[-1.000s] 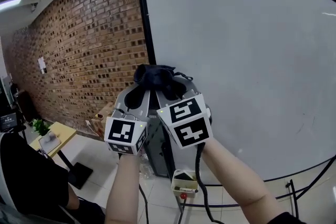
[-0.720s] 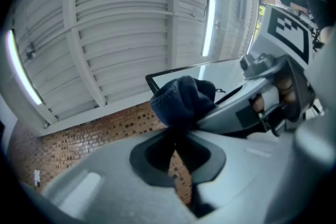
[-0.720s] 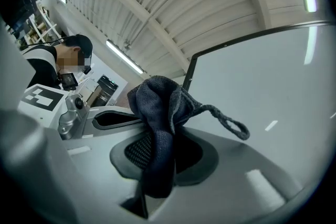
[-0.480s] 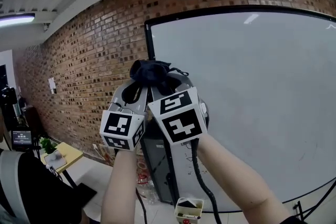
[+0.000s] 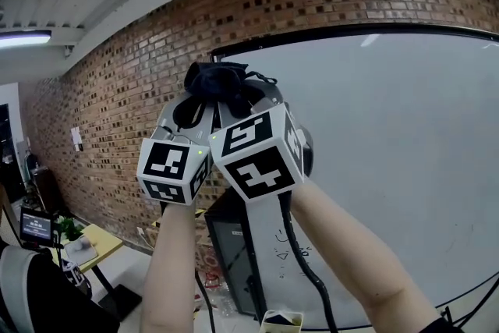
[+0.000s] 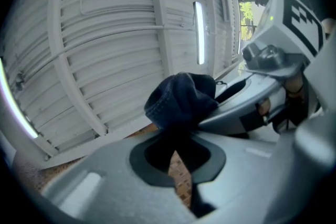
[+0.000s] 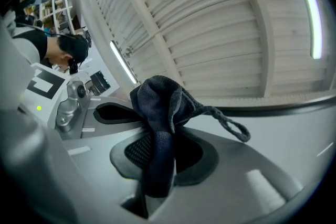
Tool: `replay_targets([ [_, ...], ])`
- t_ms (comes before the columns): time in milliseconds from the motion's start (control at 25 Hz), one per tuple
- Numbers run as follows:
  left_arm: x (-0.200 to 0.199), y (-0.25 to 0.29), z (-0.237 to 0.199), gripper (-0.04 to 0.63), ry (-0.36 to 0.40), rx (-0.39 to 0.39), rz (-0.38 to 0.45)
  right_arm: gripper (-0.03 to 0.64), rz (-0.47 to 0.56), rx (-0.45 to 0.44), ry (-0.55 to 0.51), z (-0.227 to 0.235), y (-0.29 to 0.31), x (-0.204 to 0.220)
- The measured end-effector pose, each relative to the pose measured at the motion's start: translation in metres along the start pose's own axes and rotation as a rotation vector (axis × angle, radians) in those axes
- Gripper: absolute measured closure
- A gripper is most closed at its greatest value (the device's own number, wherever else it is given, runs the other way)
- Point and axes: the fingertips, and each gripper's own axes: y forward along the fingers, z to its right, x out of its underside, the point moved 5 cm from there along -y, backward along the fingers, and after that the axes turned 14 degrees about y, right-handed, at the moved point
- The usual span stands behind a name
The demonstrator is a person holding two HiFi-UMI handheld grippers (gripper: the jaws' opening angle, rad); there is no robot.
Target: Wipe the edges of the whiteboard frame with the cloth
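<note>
At the upper left of the head view a lamp (image 5: 23,37) glows under the ceiling, above a brick wall (image 5: 125,90). On the wall hangs a small white paper (image 5: 76,138) whose print is too small to read, and a monitor (image 5: 35,225) sits at the lower left. Near the middle the left gripper (image 6: 176,136) is held up; its cube (image 5: 173,171) shows black-and-white square markers and no words. Its jaws are closed on a dark cloth (image 5: 217,83), which bunches above the tips. Close beside it on the right, the right gripper (image 7: 157,160) also pinches that cloth between closed jaws, and a cord loop (image 7: 233,128) trails off to the right. The cloth lies over the upper left corner of the black frame (image 5: 351,31) of the whiteboard (image 5: 390,152), which fills the right; whether it touches the frame cannot be told. Faint scribbles (image 5: 284,249) low on the board are unreadable.
</note>
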Motion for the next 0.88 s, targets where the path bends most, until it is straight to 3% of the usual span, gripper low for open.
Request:
replay_targets([
  [200, 0.002, 0.015, -0.016, 0.592, 0.028, -0.014, -0.025, 0.536, -0.01, 0.022, -0.165, 0.003, 0.013, -0.013],
  [520, -0.007, 0.03, -0.034, 0.592, 0.049, -0.025, -0.026, 0.535, 0.011, 0.043, -0.242, 0.008, 0.024, -0.034],
  [880, -0.028, 0.045, -0.013, 0.591, 0.063, 0.031, -0.004, 0.535, 0.046, 0.067, -0.225, 0.036, 0.01, -0.039],
])
